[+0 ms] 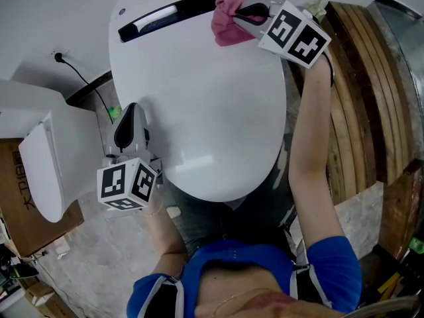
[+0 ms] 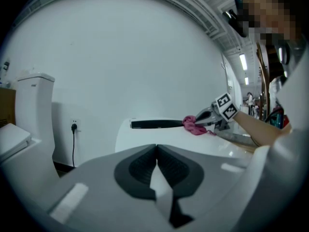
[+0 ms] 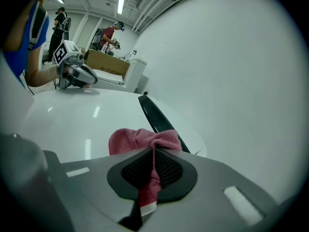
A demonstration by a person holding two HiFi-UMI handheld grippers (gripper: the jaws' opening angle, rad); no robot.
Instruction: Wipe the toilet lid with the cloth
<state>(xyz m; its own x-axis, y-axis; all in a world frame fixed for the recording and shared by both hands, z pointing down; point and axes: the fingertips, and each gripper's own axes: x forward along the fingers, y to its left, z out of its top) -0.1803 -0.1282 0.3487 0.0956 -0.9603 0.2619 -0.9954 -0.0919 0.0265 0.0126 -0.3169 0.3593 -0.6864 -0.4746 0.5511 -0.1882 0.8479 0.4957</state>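
1. The right claw [image 1: 246, 13] is clenched on the pink cloth [image 1: 228, 25]. A fold runs up between its jaws, and the rest bunches out past the tips and lies on the toilet lid [image 1: 199, 105].
2. The bunch sits at the lid's back corner, with the black strip [image 1: 175, 12] just beyond the right claw's tips and to their left. I judge this a fair starting place for a wiping pass, with most of the lid not yet covered.
3. Tilt the right claw low so that the cloth, not the hard jaw tips, meets the lid. Only a small wad sticks out, so a steep angle would risk scraping plastic on plastic.
4. Press lightly and draw the claw back toward the person in straight, overlapping lanes, shifting sideways after each one. The lid looks domed and glossy, so follow its curve or the cloth may skip.
5. Grip firmly through each stroke, because the dragging cloth could pull out of the jaws.
6. The left claw [image 1: 130, 114] is clenched on nothing, its jaws pressed together. It is well apart from the right claw, at the lid's opposite rim. Whether it touches the lid I cannot tell. It would serve best bracing that rim, clear of the wiping lanes.
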